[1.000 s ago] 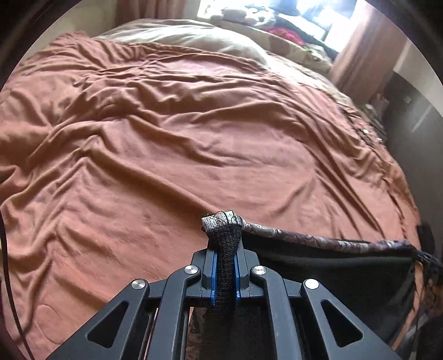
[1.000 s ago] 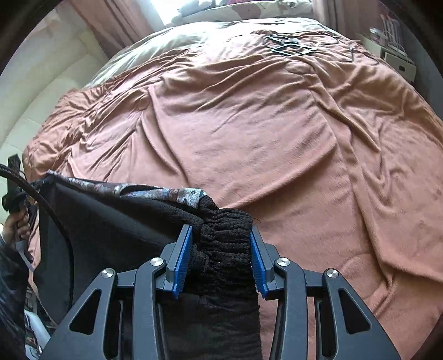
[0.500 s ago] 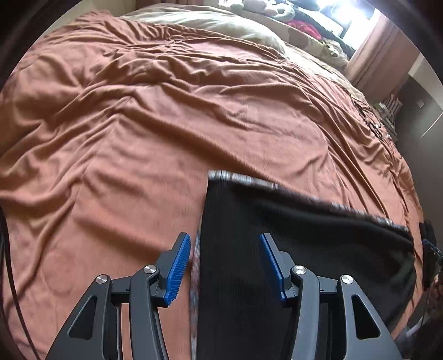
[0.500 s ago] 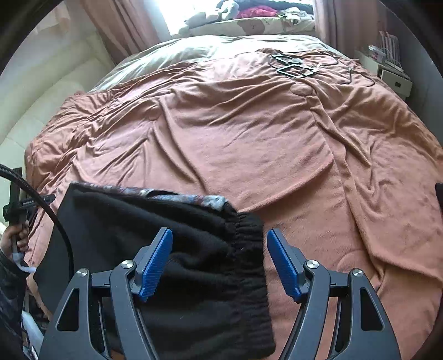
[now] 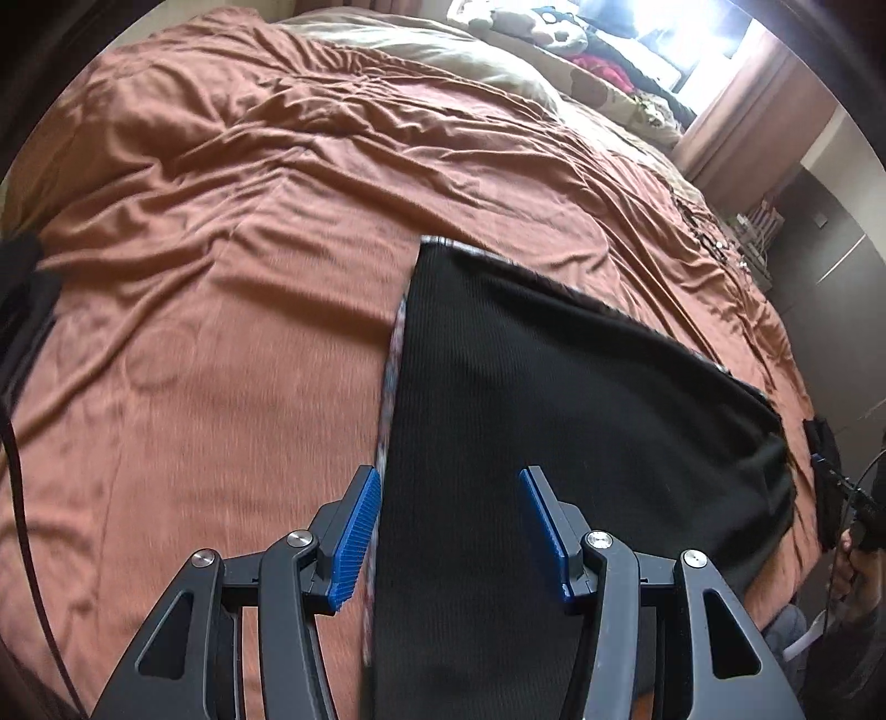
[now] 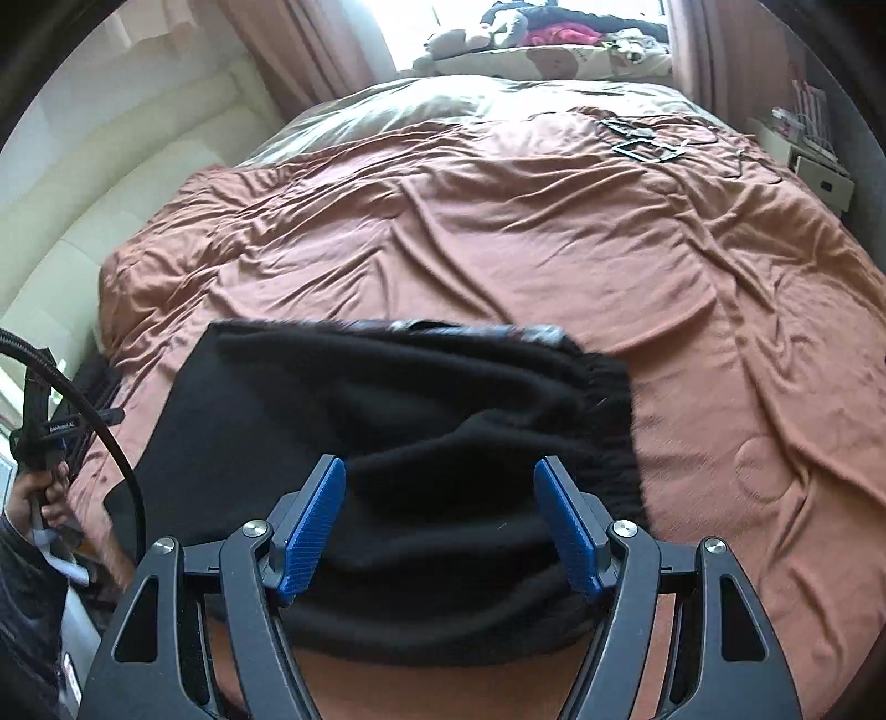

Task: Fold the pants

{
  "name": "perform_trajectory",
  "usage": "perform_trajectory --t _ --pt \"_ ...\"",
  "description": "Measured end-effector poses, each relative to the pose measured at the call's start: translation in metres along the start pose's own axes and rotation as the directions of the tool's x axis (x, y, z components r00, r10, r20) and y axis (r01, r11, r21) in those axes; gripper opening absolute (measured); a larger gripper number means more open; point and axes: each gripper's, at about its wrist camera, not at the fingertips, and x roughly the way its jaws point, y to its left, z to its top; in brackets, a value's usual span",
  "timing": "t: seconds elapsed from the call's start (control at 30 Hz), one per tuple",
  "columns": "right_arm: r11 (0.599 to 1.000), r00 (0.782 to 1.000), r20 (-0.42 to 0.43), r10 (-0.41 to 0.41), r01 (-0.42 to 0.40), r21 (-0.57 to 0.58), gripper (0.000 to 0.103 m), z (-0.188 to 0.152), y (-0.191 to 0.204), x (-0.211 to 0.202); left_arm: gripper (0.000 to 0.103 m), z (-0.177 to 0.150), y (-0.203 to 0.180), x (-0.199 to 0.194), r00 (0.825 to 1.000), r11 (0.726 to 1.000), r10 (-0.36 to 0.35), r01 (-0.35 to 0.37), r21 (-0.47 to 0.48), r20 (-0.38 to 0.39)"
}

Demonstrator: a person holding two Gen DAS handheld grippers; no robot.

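Rust-brown bedspread (image 5: 232,310) carries the black pants (image 5: 542,421), now lying flat near us. We released: left hand-held gripper (image 5: 449,534) and right hand-held gripper (image 6: 440,529) both open, empty. Fold laid; smoothing likely next.

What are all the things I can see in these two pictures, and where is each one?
pants: one, black with a patterned edge, lying on the bed in front of both grippers
bedspread: one, rust brown, wrinkled, covering the bed
pillow: one, beige, at the far end of the bed
soft toys and clothes: a pile, mixed colours, by the bright window
curtains: pinkish, beside the window
small dark items: a few, on the far right part of the bedspread; too small to identify
left gripper: one, black with blue pads, jaws open over the pants
right gripper: one, black with blue pads, jaws open over the pants
hand: one, at the left edge of the right view
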Motion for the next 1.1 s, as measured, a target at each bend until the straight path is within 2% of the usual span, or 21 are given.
perform_trajectory --t 0.4,0.6,0.63,0.67,0.73,0.77,1.0,1.03,1.07,1.1 --pt "0.997 0.997 -0.017 0.077 -0.077 -0.022 0.07 -0.024 0.023 -0.004 0.054 -0.066 0.018 -0.015 0.998 0.99 -0.051 0.054 -0.133 0.025" --pt "0.994 0.994 -0.04 0.1 -0.102 -0.03 0.067 -0.038 0.037 0.002 0.051 -0.085 0.023 -0.017 0.999 0.984 -0.034 0.038 -0.175 0.028" --pt "0.994 0.994 -0.044 0.103 -0.104 -0.032 0.067 -0.04 0.039 0.004 0.042 -0.088 0.023 -0.016 0.999 0.983 -0.04 0.044 -0.18 0.027" --pt "0.994 0.993 -0.051 0.105 -0.106 -0.035 0.067 -0.043 0.042 0.006 0.026 -0.092 0.024 -0.016 0.999 0.981 -0.047 0.05 -0.188 0.02" --pt "0.993 0.992 -0.065 0.107 -0.11 -0.039 0.066 -0.046 0.045 0.011 0.007 -0.097 0.024 -0.013 0.999 0.979 -0.042 0.041 -0.198 0.0" --pt "0.993 0.992 -0.074 0.107 -0.11 -0.04 0.064 -0.048 0.046 0.015 0.003 -0.1 0.024 -0.013 0.999 0.979 -0.038 0.036 -0.202 -0.003" --pt "0.997 0.988 -0.137 0.067 -0.071 -0.025 0.064 -0.055 0.046 0.039 0.005 -0.115 0.03 -0.023 0.998 0.967 -0.059 0.063 -0.247 0.021" --pt "0.998 0.988 -0.142 0.063 -0.066 -0.021 0.064 -0.055 0.047 0.04 0.012 -0.117 0.031 -0.025 0.998 0.964 -0.065 0.069 -0.256 0.025" --pt "0.998 0.988 -0.144 0.061 -0.064 -0.018 0.064 -0.055 0.047 0.041 0.028 -0.118 0.033 -0.027 0.997 0.96 -0.076 0.081 -0.269 0.031" --pt "0.998 0.988 -0.144 0.061 -0.064 -0.017 0.064 -0.055 0.047 0.041 0.04 -0.12 0.035 -0.029 0.995 0.953 -0.09 0.098 -0.287 0.04"
